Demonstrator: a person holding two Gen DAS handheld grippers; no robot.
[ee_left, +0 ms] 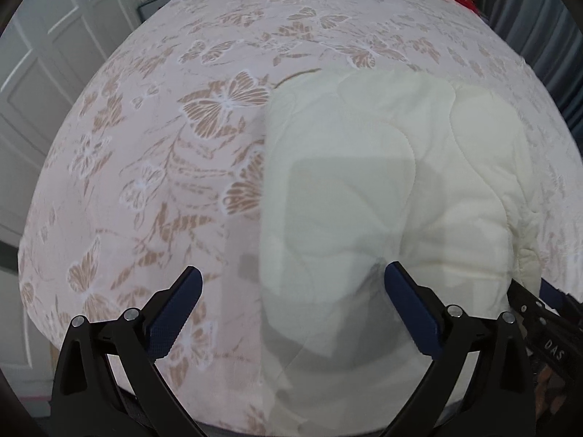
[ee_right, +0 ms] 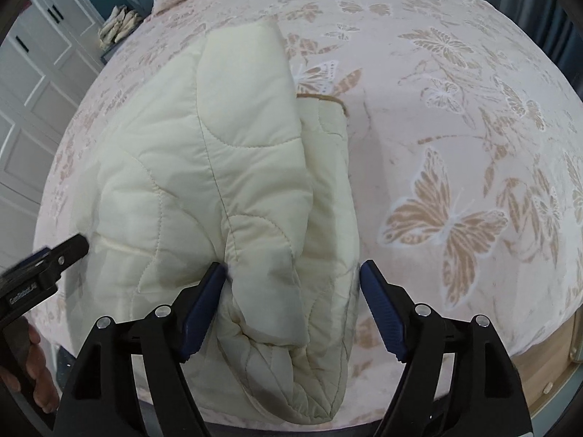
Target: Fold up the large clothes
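while one cream quilted jacket [ee_right: 204,167] lies folded on the butterfly-print bed [ee_right: 455,116], two grippers hover at its near edge: the left gripper [ee_left: 293,309] gapes wide, and the right gripper [ee_right: 293,304] stands spread around a bunched fold.

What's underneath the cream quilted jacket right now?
The cream quilted jacket lies on the butterfly-print bedspread, which shows all around it. Whatever sits directly beneath its folded layers is covered and cannot be seen.
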